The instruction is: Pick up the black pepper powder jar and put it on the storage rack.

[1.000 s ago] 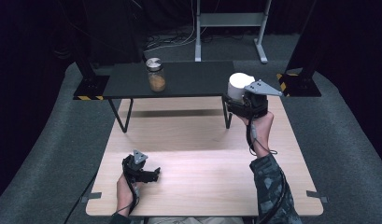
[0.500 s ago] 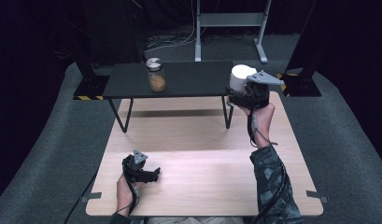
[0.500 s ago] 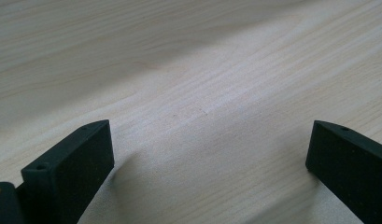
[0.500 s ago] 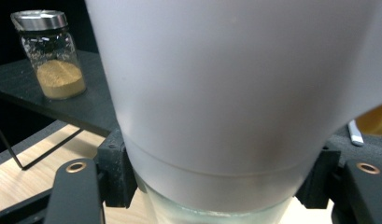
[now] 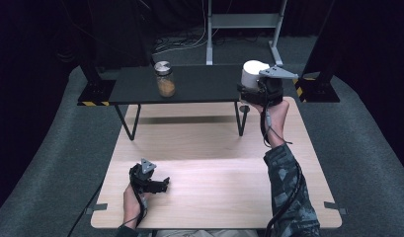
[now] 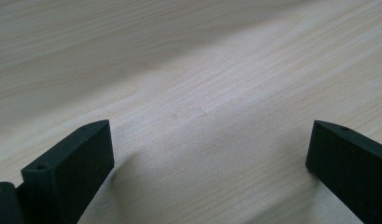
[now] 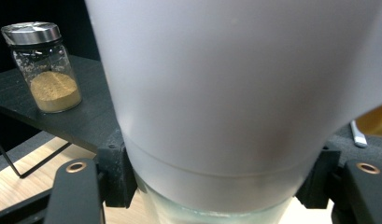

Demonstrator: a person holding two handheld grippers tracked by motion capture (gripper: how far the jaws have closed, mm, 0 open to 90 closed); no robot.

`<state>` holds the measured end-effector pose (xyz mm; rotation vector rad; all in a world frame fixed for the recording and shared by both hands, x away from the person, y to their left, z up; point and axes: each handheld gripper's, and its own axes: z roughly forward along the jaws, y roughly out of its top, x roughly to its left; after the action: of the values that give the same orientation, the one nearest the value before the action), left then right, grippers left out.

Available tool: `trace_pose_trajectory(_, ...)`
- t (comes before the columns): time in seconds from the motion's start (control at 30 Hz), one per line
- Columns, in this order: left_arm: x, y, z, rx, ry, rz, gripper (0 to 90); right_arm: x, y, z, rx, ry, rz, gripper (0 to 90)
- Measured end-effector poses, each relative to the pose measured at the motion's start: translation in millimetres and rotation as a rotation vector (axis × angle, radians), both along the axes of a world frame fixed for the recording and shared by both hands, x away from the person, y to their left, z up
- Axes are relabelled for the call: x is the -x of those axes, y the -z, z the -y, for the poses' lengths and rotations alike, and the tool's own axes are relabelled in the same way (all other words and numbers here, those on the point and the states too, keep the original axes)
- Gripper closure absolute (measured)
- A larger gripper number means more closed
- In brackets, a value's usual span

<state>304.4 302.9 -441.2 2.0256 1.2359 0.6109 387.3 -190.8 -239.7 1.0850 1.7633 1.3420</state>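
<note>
A white cylindrical container (image 5: 253,73) is held upright at the right end of the black shelf (image 5: 199,86), with my right gripper (image 5: 261,91) shut on its lower part. In the right gripper view the white container (image 7: 235,93) looms close between the two jaws. A glass jar (image 5: 165,79) with a metal lid and tan powder stands on the shelf's left part, and the same jar (image 7: 46,65) appears at the far left of that view. My left gripper (image 5: 157,185) rests low on the wooden table (image 5: 214,148), open, with bare wood between its fingers (image 6: 72,163).
The black shelf stands on thin metal legs (image 5: 125,123) over the back of the wooden table. Black stands with yellow-striped bases (image 5: 93,94) flank it. A grey metal frame (image 5: 244,29) stands behind on the dark floor.
My right gripper has carried the white container a little up and farther back, toward the shelf's right end. The left gripper has stayed put.
</note>
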Motion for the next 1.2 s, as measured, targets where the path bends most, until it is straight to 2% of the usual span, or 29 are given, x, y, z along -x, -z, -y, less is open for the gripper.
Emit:
trace_pose_trajectory(0.37, -0.5, 0.0, -0.6, 0.003, 0.003, -0.002, 0.3, -22.0, -9.7, -7.0, 0.007, 0.009, -0.019, 29.8)
trace_pose_trajectory(0.73, -0.5, -0.1, -0.7, 0.003, 0.006, -0.002, 0.3, -50.4, -12.6, -13.1, -0.004, 0.011, -0.075, 29.8)
trace_pose_trajectory(1.13, 0.9, 0.4, 0.4, -0.004, 0.01, 0.006, 0.3, -76.7, -2.4, -23.6, 0.02, 0.064, -0.136, 29.8)
trace_pose_trajectory(1.2, 1.0, 0.4, 0.5, -0.004, 0.01, 0.006, 0.3, -77.6, 4.2, -20.0, -0.008, 0.066, -0.125, 29.9)
